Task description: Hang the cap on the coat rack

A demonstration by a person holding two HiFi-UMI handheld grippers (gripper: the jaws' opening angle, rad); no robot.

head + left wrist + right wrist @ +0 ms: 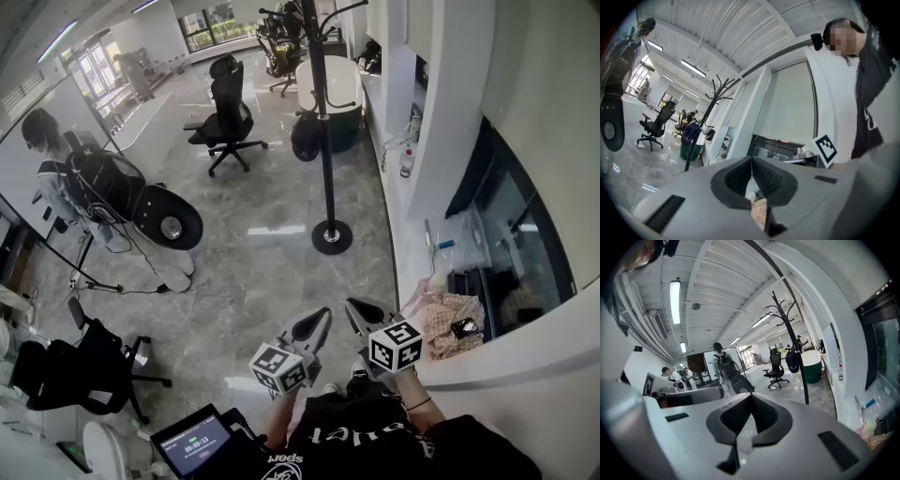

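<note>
Dark-blue cap (305, 139) hangs on the rack (327, 187) in the head view, partway up the pole and well apart from both your tools. Your left gripper (314, 328) and right gripper (364, 317) sit side by side at the bottom of the picture, above the floor (272, 272), both pointing toward the rack. Neither touches anything, and each has its jaws drawn together.

In the left gripper view, your left gripper (751, 161) has its black pads meeting at the tips with nothing caught between them. The rack (707, 117) stands far off at the left with the cap (691, 133) on it, beside the pole. The marker cube (826, 149) of your other tool shows at the right.

In the right gripper view, your right gripper (751, 397) is closed too, pads together and empty. The rack (803, 380) rises beyond the jaws to the right, and the cap (792, 361) hangs from it on its left side.
</note>
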